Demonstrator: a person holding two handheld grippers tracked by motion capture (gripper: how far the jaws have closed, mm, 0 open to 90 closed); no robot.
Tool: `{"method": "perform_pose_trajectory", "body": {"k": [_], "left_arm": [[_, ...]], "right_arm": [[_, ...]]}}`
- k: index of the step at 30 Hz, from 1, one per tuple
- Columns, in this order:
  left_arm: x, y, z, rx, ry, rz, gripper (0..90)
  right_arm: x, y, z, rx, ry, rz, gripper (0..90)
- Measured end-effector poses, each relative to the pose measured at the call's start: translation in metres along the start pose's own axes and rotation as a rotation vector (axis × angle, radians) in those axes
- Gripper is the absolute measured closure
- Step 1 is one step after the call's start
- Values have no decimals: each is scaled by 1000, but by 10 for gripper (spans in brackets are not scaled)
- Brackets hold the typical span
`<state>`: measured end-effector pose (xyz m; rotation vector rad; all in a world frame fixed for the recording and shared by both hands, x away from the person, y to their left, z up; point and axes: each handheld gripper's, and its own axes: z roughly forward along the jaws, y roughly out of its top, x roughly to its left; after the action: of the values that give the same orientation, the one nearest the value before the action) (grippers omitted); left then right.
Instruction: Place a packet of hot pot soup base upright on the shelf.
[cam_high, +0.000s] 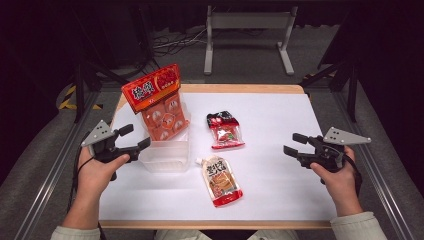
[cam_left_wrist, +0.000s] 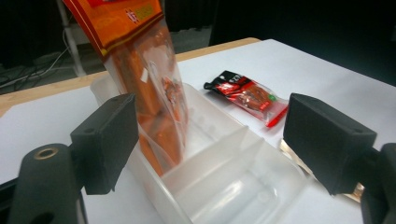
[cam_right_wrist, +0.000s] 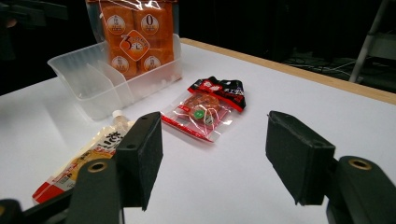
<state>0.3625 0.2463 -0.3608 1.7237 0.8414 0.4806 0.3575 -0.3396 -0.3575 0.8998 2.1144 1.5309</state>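
While apart and empty, left tool (cam_high: 136, 137) | orange bag (cam_high: 161, 102) just beyond, standing in bin (cam_high: 165, 159)

- A lab or recording studio rather than a home; black curtains (cam_high: 45, 45) close off the space on both sides and behind
- A wooden table (cam_high: 240, 89) under a plain white sheet (cam_high: 280, 125) serves as the work surface; metal rails (cam_high: 372, 165) run along both of its sides
- Cables (cam_high: 172, 42) lie loose on the grey carpeted floor (cam_high: 250, 60); a grey metal stand (cam_high: 247, 37) rests behind the table
- Yellow-and-black hazard tape (cam_high: 67, 102) marks the floor at the left; dark tripod legs (cam_high: 82, 90) stand nearby
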Motion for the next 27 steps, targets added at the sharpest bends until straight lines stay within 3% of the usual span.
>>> {"method": "perform_pose_trajectory", "body": {"k": [6, 8, 13, 17, 27], "left_arm": [[-15, -15, -11, -15, -61, 19, 158], [-20, -21, -12, 5, -94, 32, 155], [-26, -32, -17, 18, -131, 45, 154], [-22, -40, -17, 52, -93, 78, 134], [-16, -53, -12, 88, -57, 58, 124]], "right_arm": [[0, -3, 3, -11, 9, -8, 352], [0, -3, 4, -10, 10, -16, 349], [-1, -5, 5, -22, 15, -13, 342], [-1, -6, 6, -35, 18, -9, 342], [1, -3, 15, -41, 15, -43, 331]]}}
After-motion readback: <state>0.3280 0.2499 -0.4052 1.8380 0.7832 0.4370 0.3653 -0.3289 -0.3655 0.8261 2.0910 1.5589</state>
